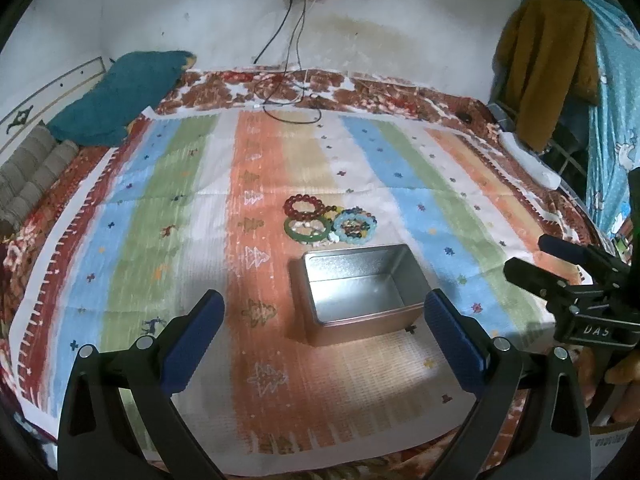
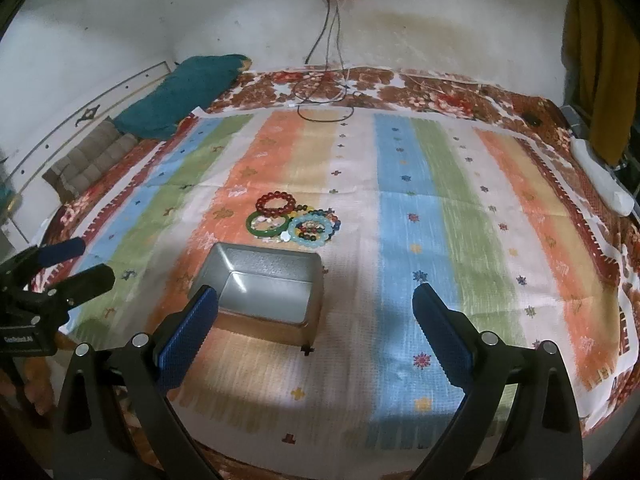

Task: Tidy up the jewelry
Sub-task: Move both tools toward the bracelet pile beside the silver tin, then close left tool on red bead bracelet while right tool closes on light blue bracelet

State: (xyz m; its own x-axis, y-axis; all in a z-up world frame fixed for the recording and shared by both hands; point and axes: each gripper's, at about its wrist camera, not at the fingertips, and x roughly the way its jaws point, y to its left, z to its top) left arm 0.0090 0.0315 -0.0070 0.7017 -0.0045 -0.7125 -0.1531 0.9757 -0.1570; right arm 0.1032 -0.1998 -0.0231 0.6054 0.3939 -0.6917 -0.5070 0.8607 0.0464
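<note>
Stained white wall backs a wide bed, and over the bed lies a striped cloth in orange, blue and green bands, spread flat so that small things show up plainly against it. A teal pillow and a folded grey blanket sit pushed off to the far left edge, and cables trail from a wall socket onto the far side, all well apart from the work.

Near the middle of the cloth stands an open metal tin, empty, its mouth up and ready to take things in. Just beyond its far rim the jewelry is gathered in one tight cluster: a red bead bracelet, a green bangle and a pale blue bead bracelet, touching or overlapping; smaller pieces among them are probably more beads, too small to tell.

Both tools hang above the near side, holding nothing. On the left gripper the jaws stand wide apart, framing the tin; on the right gripper they are equally spread, presumably ready for a first pick.
</note>
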